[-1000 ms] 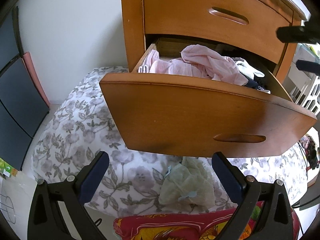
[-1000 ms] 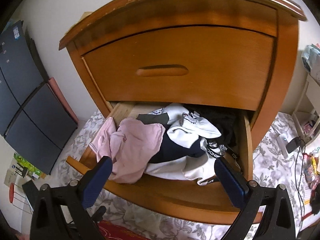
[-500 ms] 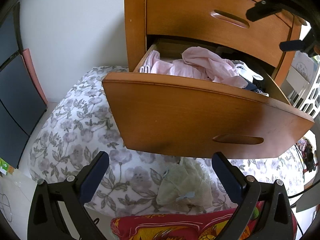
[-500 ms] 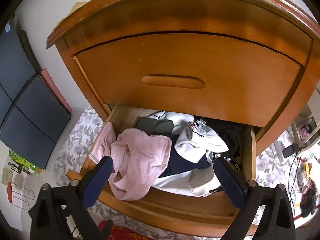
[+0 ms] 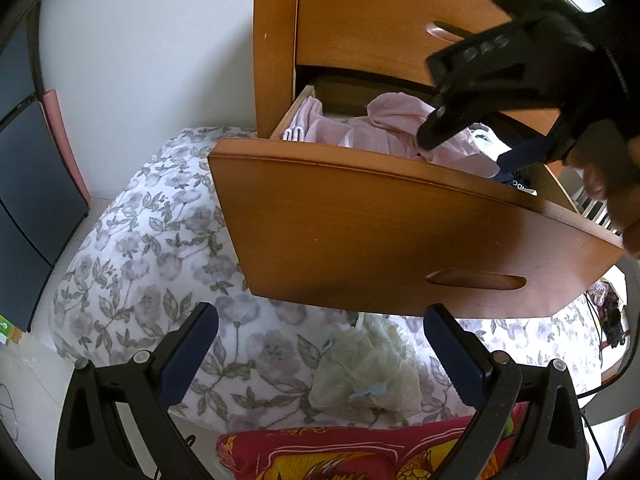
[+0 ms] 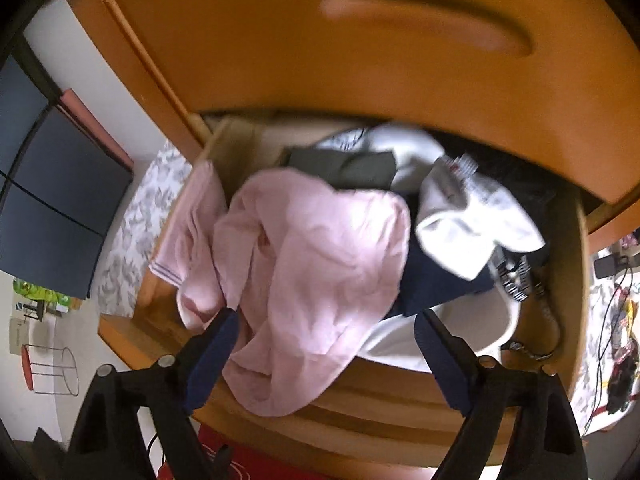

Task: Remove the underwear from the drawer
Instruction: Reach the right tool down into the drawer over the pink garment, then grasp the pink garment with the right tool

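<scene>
Right gripper [image 6: 326, 344] angled down over the open drawer [image 5: 400, 216], fingers spread wide, one blue pad against the near fold of the pink garment [image 6: 312, 272], the other pad above white and navy cloth; nothing pinched between them. From the left wrist view the same tool shows as a black body above the drawer, one finger tip laid on the pink cloth, a person's hand [image 5: 612, 184] gripping it at the drawer's right end, cut off by the frame edge. Left gripper [image 5: 320, 354] held low in front of the drawer face, fingers spread, empty, pointed over a floral quilt [image 5: 160, 264] below the drawer. Underwear sits inside the drawer as a loose heap: pink garment toward the left side and draped onto the front edge, white piece [image 6: 472, 224] and navy piece [image 6: 436, 284] toward the right. Which item is which kind of underwear is hard to make out; right wrist view is motion-blurred. Rear of the drawer is hidden under the closed drawer above [image 6: 380, 40]. Pale crumpled cloth [image 5: 368, 372] lies on the quilt below the drawer, beside a red patterned fabric [image 5: 360, 456] partly cut off.
</scene>
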Available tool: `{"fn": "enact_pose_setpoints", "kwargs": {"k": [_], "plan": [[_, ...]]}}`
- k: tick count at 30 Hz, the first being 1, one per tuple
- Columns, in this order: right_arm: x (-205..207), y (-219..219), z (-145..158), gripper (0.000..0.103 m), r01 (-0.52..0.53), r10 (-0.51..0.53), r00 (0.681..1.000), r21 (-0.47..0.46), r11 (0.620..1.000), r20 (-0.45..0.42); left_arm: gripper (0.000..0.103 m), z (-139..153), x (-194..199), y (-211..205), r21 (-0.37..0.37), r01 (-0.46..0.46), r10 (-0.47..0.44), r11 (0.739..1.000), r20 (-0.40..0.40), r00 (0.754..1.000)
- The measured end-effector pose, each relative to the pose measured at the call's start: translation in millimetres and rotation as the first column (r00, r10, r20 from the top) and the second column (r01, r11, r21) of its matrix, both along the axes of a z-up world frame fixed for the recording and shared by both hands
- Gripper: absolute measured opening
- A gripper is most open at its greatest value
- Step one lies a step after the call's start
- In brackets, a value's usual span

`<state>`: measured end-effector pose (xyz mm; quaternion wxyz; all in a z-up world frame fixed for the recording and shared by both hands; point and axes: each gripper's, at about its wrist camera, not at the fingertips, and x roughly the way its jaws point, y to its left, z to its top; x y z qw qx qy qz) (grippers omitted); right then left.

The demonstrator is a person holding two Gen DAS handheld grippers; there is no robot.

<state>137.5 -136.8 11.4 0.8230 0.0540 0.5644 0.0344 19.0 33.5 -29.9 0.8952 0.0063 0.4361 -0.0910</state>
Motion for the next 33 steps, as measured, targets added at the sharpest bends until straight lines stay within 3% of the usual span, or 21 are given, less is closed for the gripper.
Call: {"fn": "enact_pose_setpoints", "kwargs": {"k": [5, 16, 25, 33], "plan": [[3, 11, -19, 0.088, -0.009, 0.009, 0.999, -0.013, 1.0, -0.032, 0.102, 0, 0, 1, -0.008, -0.001, 0.001, 1.0, -0.001, 1.0], [3, 12, -28, 0.039, 0.028, -0.028, 1.0, -0.079, 0.996, -0.004, 0.102, -1, 2, 4, -0.018, -0.007, 0.007, 1.0, -0.008, 1.0], [-11, 4, -2, 0.021, -0.003, 0.022, 0.994, -0.183, 0.983, 0.103, 0.102, -2, 2, 4, -0.021, -0.009, 0.009, 1.0, -0.008, 1.0], [-25, -9, 31, 0.017, 0.025, 0.026, 0.98, -0.247, 0.969, 0.199, 0.102, -3, 3, 5, -0.034, -0.015, 0.014, 0.999, -0.014, 1.0]]}}
